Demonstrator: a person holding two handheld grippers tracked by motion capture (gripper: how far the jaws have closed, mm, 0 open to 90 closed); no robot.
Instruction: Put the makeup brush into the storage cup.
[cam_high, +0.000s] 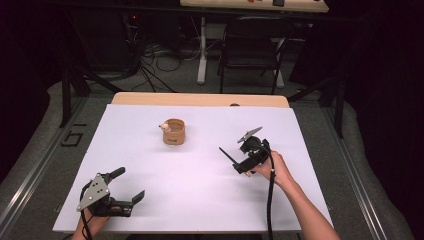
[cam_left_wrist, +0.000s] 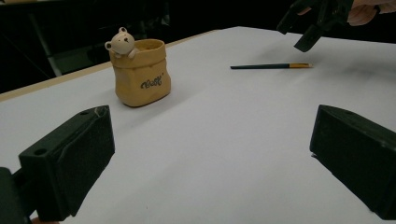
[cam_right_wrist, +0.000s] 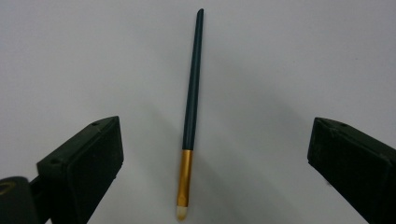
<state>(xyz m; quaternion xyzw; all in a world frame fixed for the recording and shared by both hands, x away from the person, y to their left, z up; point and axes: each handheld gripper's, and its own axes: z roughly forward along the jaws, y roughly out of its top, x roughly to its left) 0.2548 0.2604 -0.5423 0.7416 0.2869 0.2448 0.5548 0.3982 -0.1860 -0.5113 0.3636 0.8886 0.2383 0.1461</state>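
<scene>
My right tongs (cam_high: 239, 162) hang over the brush (cam_right_wrist: 191, 112) with the jaws spread wide and nothing between them; the brush lies flat on the white worktop (cam_high: 150, 200), dark green handle, gold ferrule and a pale tip, midway between the two jaws without touching either; in the left gripper view the same brush (cam_left_wrist: 271, 66) lies just below my right tongs (cam_left_wrist: 308, 28), well apart from the cup. My left tongs (cam_high: 131, 186) rest at the near left corner of the worktop, jaws also wide open and holding nothing. The tan sack-shaped cup (cam_left_wrist: 140, 72) stands upright towards the far side, a small bear (cam_left_wrist: 120, 43) peeking over its rim; dark cursive lettering on its front is too small for me to read with certainty.
</scene>
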